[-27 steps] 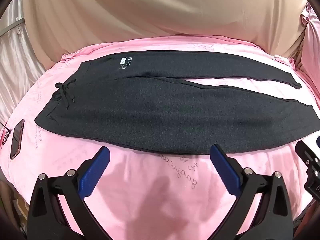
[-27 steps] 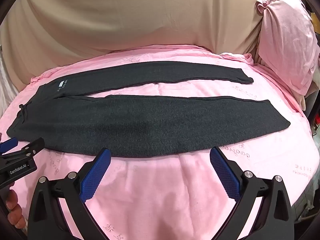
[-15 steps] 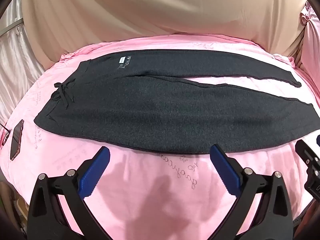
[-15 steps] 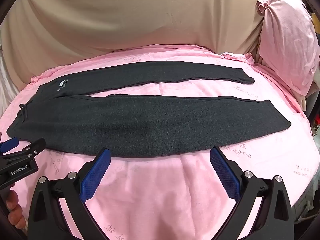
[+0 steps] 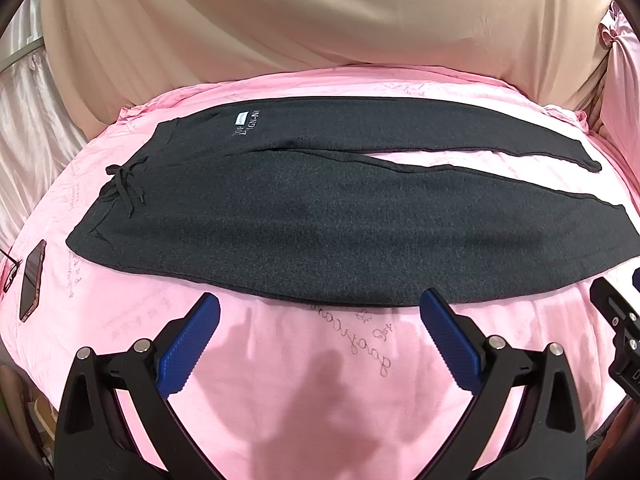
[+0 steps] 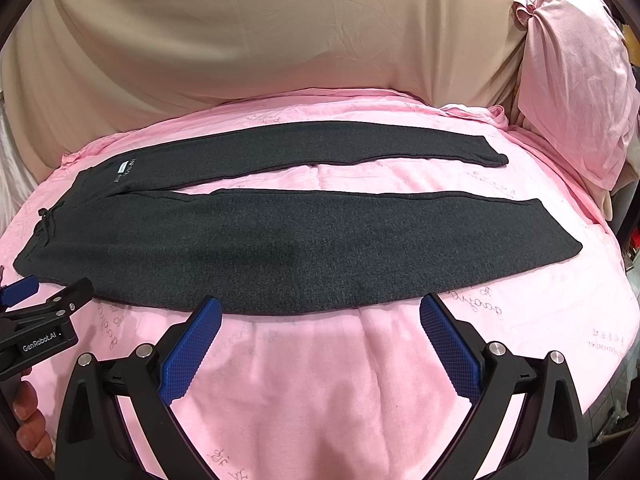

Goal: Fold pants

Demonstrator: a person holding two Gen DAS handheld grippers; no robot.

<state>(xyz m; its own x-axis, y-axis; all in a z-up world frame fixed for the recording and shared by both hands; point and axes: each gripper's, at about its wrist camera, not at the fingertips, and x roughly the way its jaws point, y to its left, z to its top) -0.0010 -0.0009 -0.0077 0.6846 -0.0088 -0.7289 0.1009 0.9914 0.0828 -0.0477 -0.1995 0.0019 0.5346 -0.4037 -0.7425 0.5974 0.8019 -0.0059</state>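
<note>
Both tools hang spread wide with nothing between their blue pads: my left tool (image 5: 319, 322) and my right tool (image 6: 320, 322) each hover above bare pink sheet, just short of the near hem of the dark grey knitted pants (image 6: 280, 248). Those pants lie flat and unfolded on the pink bed sheet (image 6: 340, 380), waistband and tied drawstring (image 5: 126, 186) at the left end, two legs running off to the right with a wedge of sheet showing between them.

My worry, taking the pants as the reference: the knit looks soft and limp, so a pinch at the near leg's edge may catch the sheet beneath along with it, and lifting would drag the bedding. Gripping only one layer at the waistband would let the fold come out skewed. The two legs are also splayed, so I judge that carrying the near one over the far one needs both ends moved together, or the cuffs will miss.

Room is fair. Beyond the far leg there is little sheet before the beige draped backdrop (image 6: 280, 40). Left of the waistband lies a dark phone in a reddish case (image 5: 31, 280), worth avoiding. Right of the cuffs stands a pink pillow (image 6: 576, 80).
</note>
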